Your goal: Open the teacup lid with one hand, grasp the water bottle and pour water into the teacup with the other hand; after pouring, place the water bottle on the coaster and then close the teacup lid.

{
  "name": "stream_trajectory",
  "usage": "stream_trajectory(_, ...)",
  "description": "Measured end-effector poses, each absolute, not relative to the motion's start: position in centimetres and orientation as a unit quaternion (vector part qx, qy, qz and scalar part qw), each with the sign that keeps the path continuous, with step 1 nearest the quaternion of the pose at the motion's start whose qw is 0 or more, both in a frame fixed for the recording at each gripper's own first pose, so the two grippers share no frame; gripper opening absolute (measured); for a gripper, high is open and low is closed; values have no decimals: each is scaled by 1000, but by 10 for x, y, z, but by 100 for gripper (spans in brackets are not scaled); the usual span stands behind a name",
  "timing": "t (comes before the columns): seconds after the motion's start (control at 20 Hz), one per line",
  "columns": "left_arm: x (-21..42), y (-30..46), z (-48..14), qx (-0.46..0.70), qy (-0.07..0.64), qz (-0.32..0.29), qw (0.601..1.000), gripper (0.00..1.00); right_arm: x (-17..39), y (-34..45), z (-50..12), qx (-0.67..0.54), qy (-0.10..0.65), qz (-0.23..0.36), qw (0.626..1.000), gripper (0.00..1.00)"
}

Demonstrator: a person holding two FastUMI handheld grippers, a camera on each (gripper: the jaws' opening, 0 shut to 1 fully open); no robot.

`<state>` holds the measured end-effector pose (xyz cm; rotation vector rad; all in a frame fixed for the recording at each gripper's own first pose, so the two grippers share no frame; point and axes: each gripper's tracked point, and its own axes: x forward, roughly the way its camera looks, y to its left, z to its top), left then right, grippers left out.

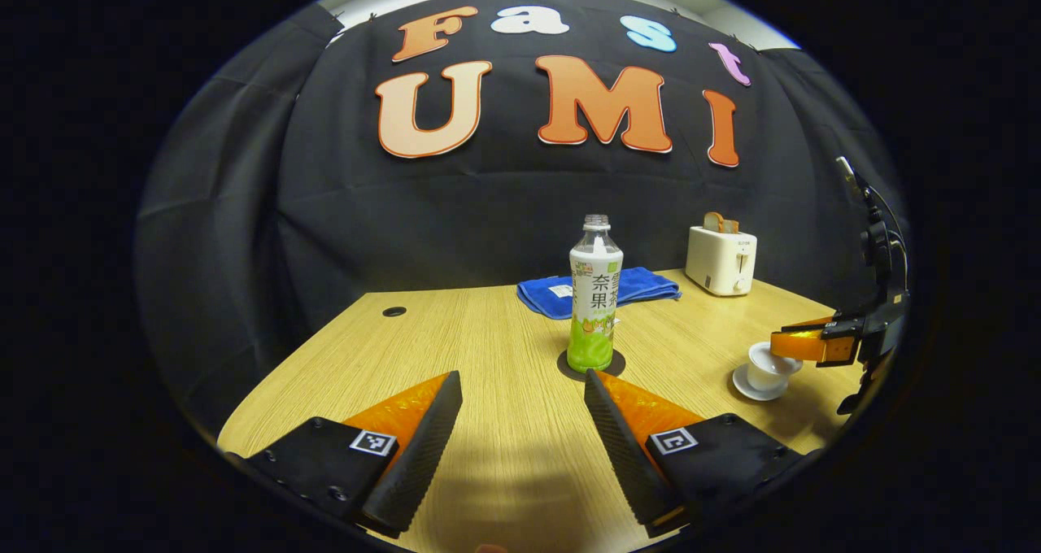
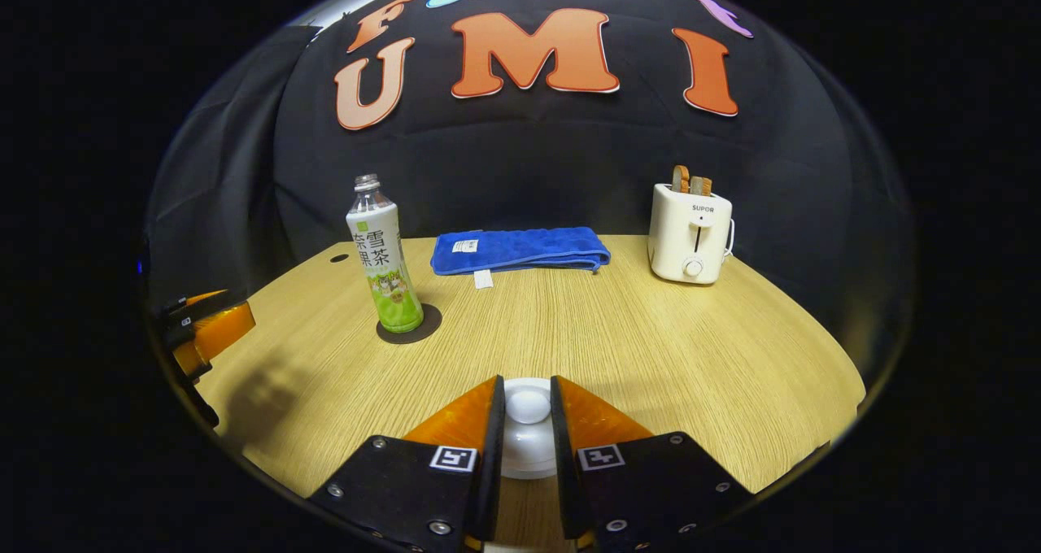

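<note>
Left tongs (image 1: pixel 523 386) stand wide apart above the bare worktop (image 1: pixel 488 333), holding nothing. Directly ahead of them, the water bottle (image 1: pixel 594 301) stands upright and capless on the dark round coaster (image 1: pixel 591 365), apart from the fingertips. Right tongs (image 2: pixel 527 407) are set narrow around the knob of the white teacup lid (image 2: pixel 527 435); whether both fingers press on the knob cannot be told. In the left gripper view the right tongs sit over the teacup (image 1: pixel 768 367) on its saucer (image 1: pixel 752 388). Beyond the bottle lie a folded blue towel (image 2: pixel 520 250) and a white toaster (image 2: pixel 691 232).
</note>
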<state>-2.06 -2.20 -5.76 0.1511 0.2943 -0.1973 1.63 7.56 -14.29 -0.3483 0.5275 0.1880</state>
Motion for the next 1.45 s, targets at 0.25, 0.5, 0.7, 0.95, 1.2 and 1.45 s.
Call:
stream_trajectory(0.25,-17,-25,-43,56,127,-99,985,97,16,78,-128,-162,246,95,951,51)
stream_trajectory(0.5,-3,-16,-37,41,117,-69,990,98,50,101,-100,-167,201,124,957,81)
stream_trajectory(0.7,8,-12,-40,32,121,-45,991,98,64,103,-102,-168,193,131,958,97)
stream_trajectory(0.95,0,-21,-39,16,117,-54,992,98,54,83,-86,-176,169,111,963,97)
stream_trajectory(1.2,-21,-24,-27,23,109,-58,992,98,33,77,-71,-165,155,102,969,97)
stream_trajectory(1.45,-49,-22,-2,31,84,-47,995,97,7,70,-58,-153,148,101,972,97)
